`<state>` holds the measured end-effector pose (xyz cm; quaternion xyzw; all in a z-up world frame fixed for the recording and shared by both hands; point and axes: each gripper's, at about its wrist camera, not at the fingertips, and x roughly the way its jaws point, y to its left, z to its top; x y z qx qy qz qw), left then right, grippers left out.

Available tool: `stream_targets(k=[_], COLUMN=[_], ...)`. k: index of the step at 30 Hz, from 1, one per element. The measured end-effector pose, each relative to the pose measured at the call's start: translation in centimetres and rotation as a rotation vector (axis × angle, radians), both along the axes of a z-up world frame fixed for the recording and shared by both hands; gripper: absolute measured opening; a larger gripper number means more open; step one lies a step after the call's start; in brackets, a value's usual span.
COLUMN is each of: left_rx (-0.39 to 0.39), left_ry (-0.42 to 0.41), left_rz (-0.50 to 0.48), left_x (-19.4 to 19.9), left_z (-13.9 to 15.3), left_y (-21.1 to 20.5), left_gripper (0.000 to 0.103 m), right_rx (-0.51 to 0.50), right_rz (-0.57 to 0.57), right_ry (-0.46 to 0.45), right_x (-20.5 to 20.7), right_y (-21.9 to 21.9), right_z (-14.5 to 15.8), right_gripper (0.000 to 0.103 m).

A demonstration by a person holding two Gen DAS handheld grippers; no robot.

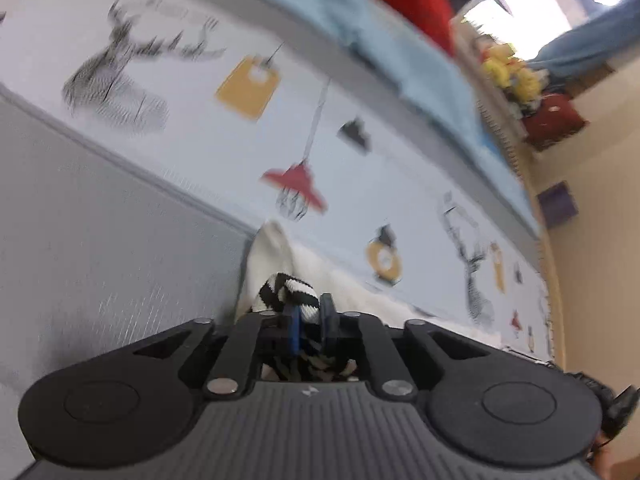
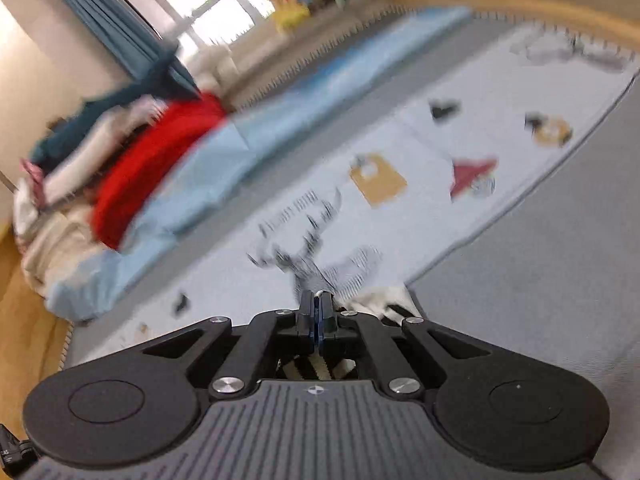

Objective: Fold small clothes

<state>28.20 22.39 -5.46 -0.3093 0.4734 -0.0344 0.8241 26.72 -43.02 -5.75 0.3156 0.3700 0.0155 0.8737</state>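
Note:
In the left wrist view a small white garment (image 1: 269, 257) with a black-and-white striped part (image 1: 286, 290) lies bunched at my left gripper (image 1: 310, 316), whose jaws are pinched on the striped cloth. More striped fabric shows beneath the fingers. In the right wrist view my right gripper (image 2: 318, 314) has its jaws pressed together on a thin edge of the same white garment (image 2: 380, 299), which trails off to the right of the fingers. Both views are blurred. The garment hangs just over the floor mat (image 1: 120, 240).
The mat (image 2: 540, 280) has a grey panel and a pale blue panel printed with deer and lamps. Beyond it lie a light blue cloth (image 2: 248, 140) and a pile with a red garment (image 2: 152, 168). Wooden floor (image 2: 24, 300) borders the mat; toys (image 1: 508, 72) stand near the window.

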Motion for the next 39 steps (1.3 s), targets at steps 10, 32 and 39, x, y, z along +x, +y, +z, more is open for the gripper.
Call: stream_targets(k=[10,32,39], left_rx=[-0.095,0.028,0.037], left_ry=[-0.144,0.040,0.068], left_rz=[0.025,-0.058,-0.011], left_x=[-1.6,3.2,4.5], left_z=[2.3,-2.3,-3.3], left_y=[1.0,-7.9,-8.4], left_gripper=[0.049,0.061,0.061], right_rx=[-0.088,-0.187,-0.183], right_rz=[-0.036,0.256,0.220], right_ry=[-0.009,0.134,0.167], right_x=[0.0,4.0,5.2], right_y=[-0.6,10.1,10.2], right_z=[-1.6,-4.7,-5.8], right_gripper=[0.030,0.050,0.050])
